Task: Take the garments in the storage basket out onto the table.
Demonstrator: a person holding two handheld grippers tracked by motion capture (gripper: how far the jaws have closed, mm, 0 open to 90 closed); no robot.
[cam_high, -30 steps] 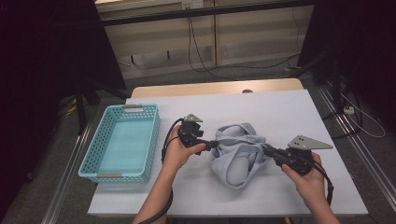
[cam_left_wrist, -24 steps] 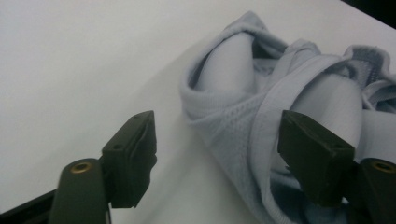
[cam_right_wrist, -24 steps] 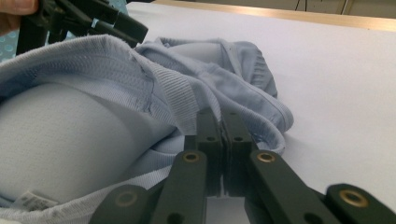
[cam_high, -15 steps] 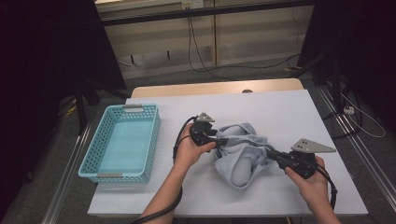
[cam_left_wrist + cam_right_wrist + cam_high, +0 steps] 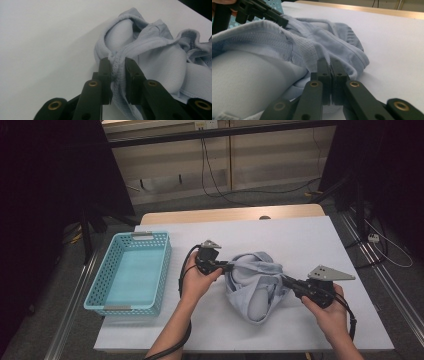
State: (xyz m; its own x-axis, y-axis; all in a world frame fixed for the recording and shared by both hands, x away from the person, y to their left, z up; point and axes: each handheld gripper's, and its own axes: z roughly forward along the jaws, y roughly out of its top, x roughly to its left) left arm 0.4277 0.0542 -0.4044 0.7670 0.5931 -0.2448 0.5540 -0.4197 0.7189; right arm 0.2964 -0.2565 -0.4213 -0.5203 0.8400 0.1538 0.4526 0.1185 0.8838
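The left gripper (image 5: pixel 226 266) has just been closing its jaws on a ribbed hem of the pale blue garment (image 5: pixel 256 284), which is lying crumpled mid-table; it has shifted toward the cloth since a second ago. The right gripper (image 5: pixel 289 281) is pinching the opposite edge, jaws nearly together. With both edges held, spreading probably follows. The turquoise basket (image 5: pixel 131 272) is sitting well apart, obstructing nothing.
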